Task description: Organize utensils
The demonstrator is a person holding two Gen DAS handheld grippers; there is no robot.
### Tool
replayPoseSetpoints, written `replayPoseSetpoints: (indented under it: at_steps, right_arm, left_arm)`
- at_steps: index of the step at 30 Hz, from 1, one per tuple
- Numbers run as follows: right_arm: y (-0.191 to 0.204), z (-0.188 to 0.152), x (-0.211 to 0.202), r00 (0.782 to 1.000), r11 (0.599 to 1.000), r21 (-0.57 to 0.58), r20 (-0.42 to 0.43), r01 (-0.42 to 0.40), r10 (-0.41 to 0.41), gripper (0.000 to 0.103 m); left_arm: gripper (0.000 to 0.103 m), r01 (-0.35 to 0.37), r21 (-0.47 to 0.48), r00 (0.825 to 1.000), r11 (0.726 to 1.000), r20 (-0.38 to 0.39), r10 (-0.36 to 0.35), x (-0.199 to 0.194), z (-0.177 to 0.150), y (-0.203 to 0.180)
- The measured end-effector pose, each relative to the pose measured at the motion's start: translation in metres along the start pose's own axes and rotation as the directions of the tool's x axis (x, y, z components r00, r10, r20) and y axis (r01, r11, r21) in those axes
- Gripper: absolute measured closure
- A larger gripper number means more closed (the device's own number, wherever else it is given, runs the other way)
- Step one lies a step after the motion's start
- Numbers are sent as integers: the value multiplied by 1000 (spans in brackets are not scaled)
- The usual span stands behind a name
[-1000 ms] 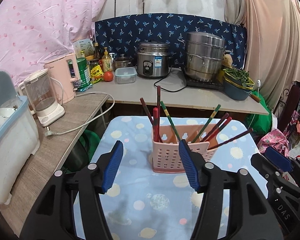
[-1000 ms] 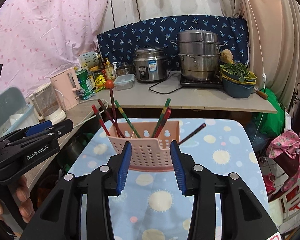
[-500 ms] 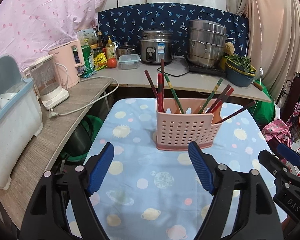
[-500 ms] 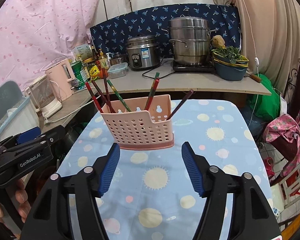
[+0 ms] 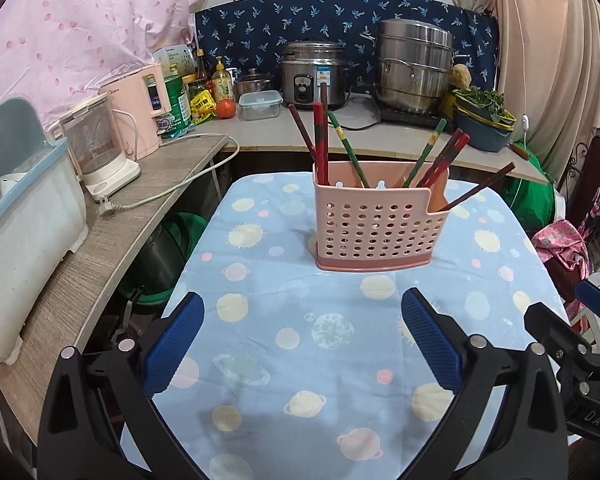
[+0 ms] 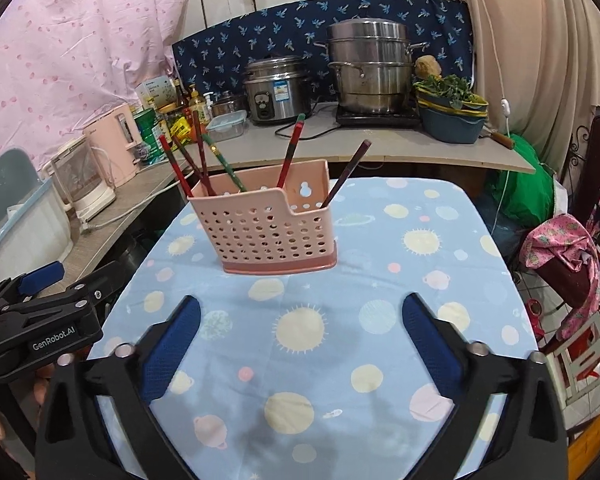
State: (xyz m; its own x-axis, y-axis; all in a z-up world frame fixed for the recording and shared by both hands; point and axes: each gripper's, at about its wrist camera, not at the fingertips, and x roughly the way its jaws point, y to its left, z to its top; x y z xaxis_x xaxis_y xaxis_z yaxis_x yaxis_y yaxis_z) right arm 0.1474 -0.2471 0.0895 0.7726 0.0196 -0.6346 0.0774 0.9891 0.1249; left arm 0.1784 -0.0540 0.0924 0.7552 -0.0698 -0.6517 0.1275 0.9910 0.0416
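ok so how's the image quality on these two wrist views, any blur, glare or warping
Left wrist view: sharp, soft even light, no glare; the fisheye bows the counter edge and darkens the corners. The basket casts only a faint shadow on the tablecloth. Right wrist view: equally sharp, same bowing, with dull highlights on the steel pot.

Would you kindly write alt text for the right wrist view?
A pink perforated utensil holder with chopsticks stands on a blue planet-print tablecloth. The right claw, open and empty, is in the foreground.
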Motion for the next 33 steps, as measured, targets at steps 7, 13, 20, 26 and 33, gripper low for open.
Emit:
replayPoseSetpoints:
  at_steps: [7, 13, 20, 26, 33]
  right_arm:
    - [-1, -8, 3, 1000, 1000, 4, -17, 14, -14, 7]
    - [-3, -10, 1, 1000, 1000, 5, -12, 25, -25, 7]
    - [-6, -13, 2, 999, 999, 12, -15, 35, -35, 7]
    - [-6, -13, 3, 999, 999, 9, -18, 45, -45, 7]
    - [-2, -15, 5, 998, 998, 0, -25, 55, -55, 7]
  left_arm:
    - [7, -24, 12, 1000, 1000, -10, 24, 0, -6, -2]
    - [7, -34, 9, 999, 999, -22, 34, 1, -9, -1]
    - [7, -40, 3, 999, 999, -38, 40, 3, -12, 0]
    - [7, -41, -7, 998, 999, -50, 41, 4, -14, 2]
    - [7, -45, -12, 997, 999, -58, 44, 6, -15, 3]
